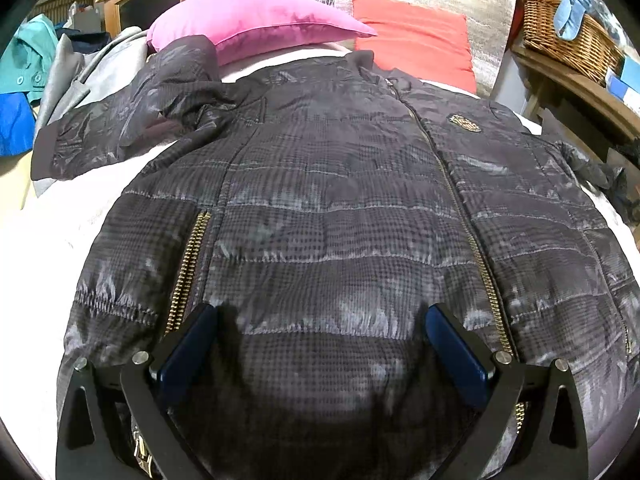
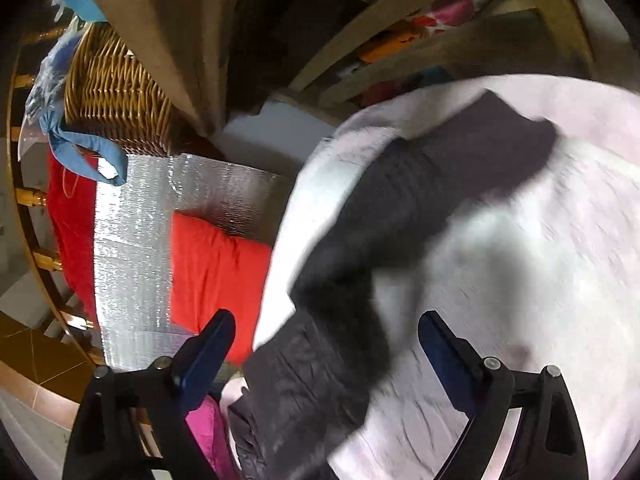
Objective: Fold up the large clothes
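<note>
Nearby, pink pillow [image 1: 256,20], wicker basket [image 1: 568,40] (cluttered)

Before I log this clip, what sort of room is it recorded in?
Most likely a bedroom in a home. A dark quilted jacket lies spread on a bed with a white sheet, a pink pillow and a red pillow sit at its head, and a wicker basket stands beside it.

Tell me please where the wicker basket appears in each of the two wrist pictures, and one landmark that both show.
Left wrist view: the wicker basket sits at the upper right, on a wooden shelf.
Right wrist view: the wicker basket is at the upper left, tilted because the picture is rolled.
Shared landmark: the blue cloth hanging over its rim.
</note>
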A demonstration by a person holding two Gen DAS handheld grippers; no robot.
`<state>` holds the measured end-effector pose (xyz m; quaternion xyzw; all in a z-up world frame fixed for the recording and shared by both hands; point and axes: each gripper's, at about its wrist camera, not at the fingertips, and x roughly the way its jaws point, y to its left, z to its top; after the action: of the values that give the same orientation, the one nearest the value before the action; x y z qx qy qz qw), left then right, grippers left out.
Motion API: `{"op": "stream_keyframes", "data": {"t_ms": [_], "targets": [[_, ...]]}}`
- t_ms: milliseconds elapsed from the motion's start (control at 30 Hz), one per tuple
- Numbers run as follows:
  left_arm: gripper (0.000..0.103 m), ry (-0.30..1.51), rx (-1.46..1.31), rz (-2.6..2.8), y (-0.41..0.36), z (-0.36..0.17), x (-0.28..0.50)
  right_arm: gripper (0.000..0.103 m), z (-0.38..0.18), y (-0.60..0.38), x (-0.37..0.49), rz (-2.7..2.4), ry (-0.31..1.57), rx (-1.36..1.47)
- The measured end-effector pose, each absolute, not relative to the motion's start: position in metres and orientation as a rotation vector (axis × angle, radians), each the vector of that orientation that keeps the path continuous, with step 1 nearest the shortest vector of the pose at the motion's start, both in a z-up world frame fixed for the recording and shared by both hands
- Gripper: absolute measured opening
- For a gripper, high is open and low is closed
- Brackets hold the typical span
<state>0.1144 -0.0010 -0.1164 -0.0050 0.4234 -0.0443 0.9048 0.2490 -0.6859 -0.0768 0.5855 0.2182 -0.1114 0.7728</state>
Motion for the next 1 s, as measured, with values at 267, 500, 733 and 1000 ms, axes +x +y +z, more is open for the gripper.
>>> {"op": "stream_keyframes", "data": {"t_ms": [267,500,733,1000], "targets": [[0.103,0.874,-0.016,-0.094,0.000,-0.116,0.114,0.009,-0.013,-0.652,0.304,-0.418,0.679,0.767],[0.103,0.877,-0.032,-0.095,0.002,-0.116,0.114,0.009,0.120,-0.473,0.324,-0.145,0.523,0.185],[0.103,0.878,-0.051,-0.100,0.004,-0.116,0.111,0.039,0.039,-0.279,0.315,0.204,0.722,-0.123],[0.103,0.881,-0.079,-0.107,0.006,-0.115,0.112,0.082,-0.043,-0.295,0.310,0.232,0.899,0.140]]}}
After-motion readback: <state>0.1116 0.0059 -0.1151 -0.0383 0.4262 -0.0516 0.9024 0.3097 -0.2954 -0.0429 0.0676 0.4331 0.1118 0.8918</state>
